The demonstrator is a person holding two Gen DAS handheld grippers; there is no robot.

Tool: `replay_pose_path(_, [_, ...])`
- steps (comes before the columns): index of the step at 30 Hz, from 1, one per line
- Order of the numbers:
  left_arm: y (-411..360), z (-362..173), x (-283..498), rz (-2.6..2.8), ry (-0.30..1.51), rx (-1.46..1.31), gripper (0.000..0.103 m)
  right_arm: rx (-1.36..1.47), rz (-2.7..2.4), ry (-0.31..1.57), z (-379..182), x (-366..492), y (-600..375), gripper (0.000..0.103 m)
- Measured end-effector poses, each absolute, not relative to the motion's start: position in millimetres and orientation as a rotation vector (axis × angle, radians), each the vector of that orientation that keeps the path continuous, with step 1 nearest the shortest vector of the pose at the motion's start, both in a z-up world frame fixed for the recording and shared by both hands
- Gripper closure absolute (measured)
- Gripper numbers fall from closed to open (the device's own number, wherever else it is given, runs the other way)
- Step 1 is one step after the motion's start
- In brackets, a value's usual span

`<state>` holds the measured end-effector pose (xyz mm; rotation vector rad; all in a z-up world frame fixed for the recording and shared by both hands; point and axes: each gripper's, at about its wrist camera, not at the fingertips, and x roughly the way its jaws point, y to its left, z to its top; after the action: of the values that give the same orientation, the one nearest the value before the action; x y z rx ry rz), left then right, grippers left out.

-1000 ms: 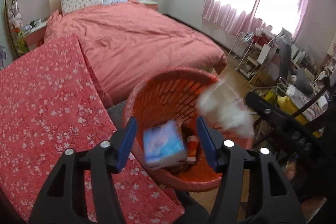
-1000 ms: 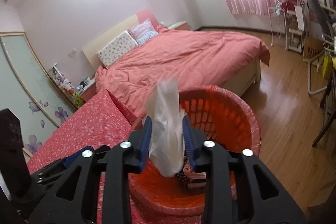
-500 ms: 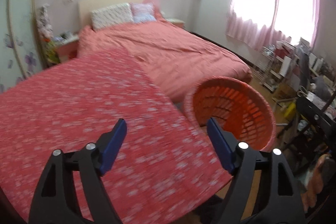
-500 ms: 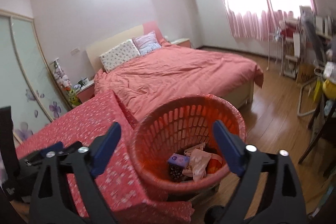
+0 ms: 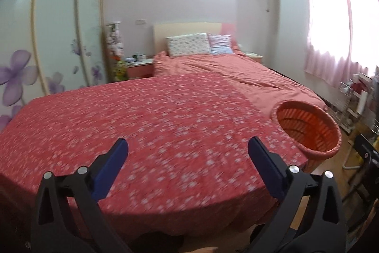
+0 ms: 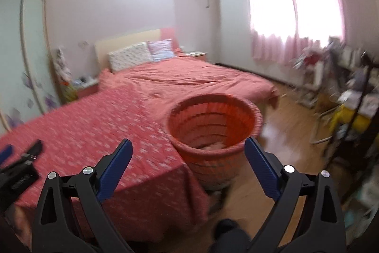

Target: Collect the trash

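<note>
- Left hand-held gripper (image 5: 188,153): jaws spread wide, nothing between them. I'm looking across the worktop (image 5: 146,125) with its red flowered cloth, and I see no trash on it.
- Right hand-held gripper (image 6: 187,155): also spread wide and carrying nothing, facing the basket (image 6: 213,132).
- The basket stands on the floor, right against the corner of the worktop, with the bed (image 6: 189,77) behind it. From the left view the basket (image 5: 308,129) sits off to the right edge of the cloth.
- The trash: all I can make out is a pale scrap low inside the basket (image 6: 209,146). It's blurred, so I can't say what the pieces are or how many.
- My read: the collecting looks close to done, since nothing loose shows on the cloth.
- How the trash would handle, as a guess: light, soft, crumpled stuff like wrappers or film. It would squash rather than resist, so I'd pinch it at the bulk, not at a thin edge that could slip out.
- The basket itself looks like slotted plastic, light and a bit springy. If I had to shift it, I'd take the rolled rim on the near side, where the jaws can bite.
- Risk: a light basket tips easily if nudged from the worktop side.
</note>
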<state>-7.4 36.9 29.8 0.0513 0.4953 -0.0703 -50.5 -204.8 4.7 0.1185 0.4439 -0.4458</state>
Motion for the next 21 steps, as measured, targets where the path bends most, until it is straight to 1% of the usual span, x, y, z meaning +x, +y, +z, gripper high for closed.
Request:
replay_pose_path(4, [45.8, 22.5, -20.1, -0.028, 0.500, 0.032, 0.004, 0.071, -0.501, 0.436, 4.5, -52.8, -199.3, 0.008])
replay_pose_path(21, [45.9, 3.9, -26.9, -0.020, 0.570, -0.013, 0.004, 0.126, -0.471, 0.530, -16.1, -52.1, -197.2, 0.008])
